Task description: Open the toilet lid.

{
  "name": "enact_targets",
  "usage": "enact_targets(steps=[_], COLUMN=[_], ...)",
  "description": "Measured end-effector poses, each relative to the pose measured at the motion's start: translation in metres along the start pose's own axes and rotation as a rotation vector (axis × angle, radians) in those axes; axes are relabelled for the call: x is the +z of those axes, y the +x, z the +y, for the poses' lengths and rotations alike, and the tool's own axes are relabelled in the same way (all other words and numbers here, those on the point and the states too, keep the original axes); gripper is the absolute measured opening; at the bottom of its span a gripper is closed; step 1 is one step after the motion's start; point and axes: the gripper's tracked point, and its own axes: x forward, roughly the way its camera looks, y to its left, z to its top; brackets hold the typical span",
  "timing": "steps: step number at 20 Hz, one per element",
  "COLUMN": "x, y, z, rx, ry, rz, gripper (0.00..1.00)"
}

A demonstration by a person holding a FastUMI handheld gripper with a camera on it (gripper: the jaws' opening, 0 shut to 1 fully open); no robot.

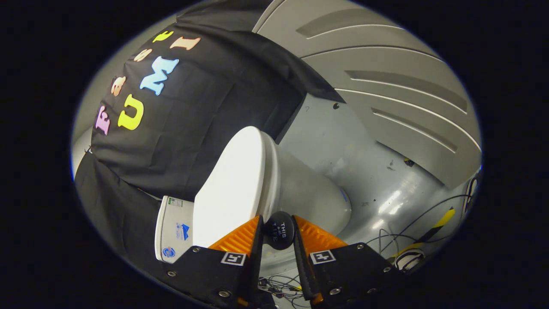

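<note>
The view is rolled sideways. The white toilet lid (pixel 233 184) lies flat against the seat and bowl (pixel 311 191), with no gap showing between them. A round black knob (pixel 279 230) sticks out from the lid's front rim. My gripper (pixel 278 234) is shut on this knob, one finger (pixel 253 234) touching it on the lid side and the other touching it on the bowl side. The tank (pixel 173 227), white with stickers, stands behind the lid against the black cloth.
A shiny grey floor (pixel 369 171) lies beyond the bowl. Loose cables (pixel 414 238) and a strip of yellow-black tape (pixel 441 219) lie on it near the bowl's base. A grey ribbed wall panel (pixel 386 77) rises past the floor.
</note>
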Motion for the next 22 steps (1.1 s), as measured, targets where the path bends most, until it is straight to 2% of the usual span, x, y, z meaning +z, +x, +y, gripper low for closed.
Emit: enact_targets(steps=[3, 5, 8, 10, 12, 16, 22], x=[0.005, 0.009, 0.013, 0.014, 0.013, 0.017, 0.032], y=[-0.002, -0.002, -0.006, -0.008, -0.01, -0.015, -0.037], z=[0.003, 0.006, 0.012, 0.016, 0.018, 0.027, 0.064], rx=[0.004, 0.006, 0.013, 0.002, -0.016, -0.071, -0.067], ry=[-0.037, -0.033, -0.012, -0.017, -0.04, -0.09, -0.182], rz=[-0.038, -0.067, -0.089, -0.101, -0.108, -0.151, -0.217], gripper=[0.35, 0.27, 0.1, 0.04, 0.0, 0.0, 0.0])
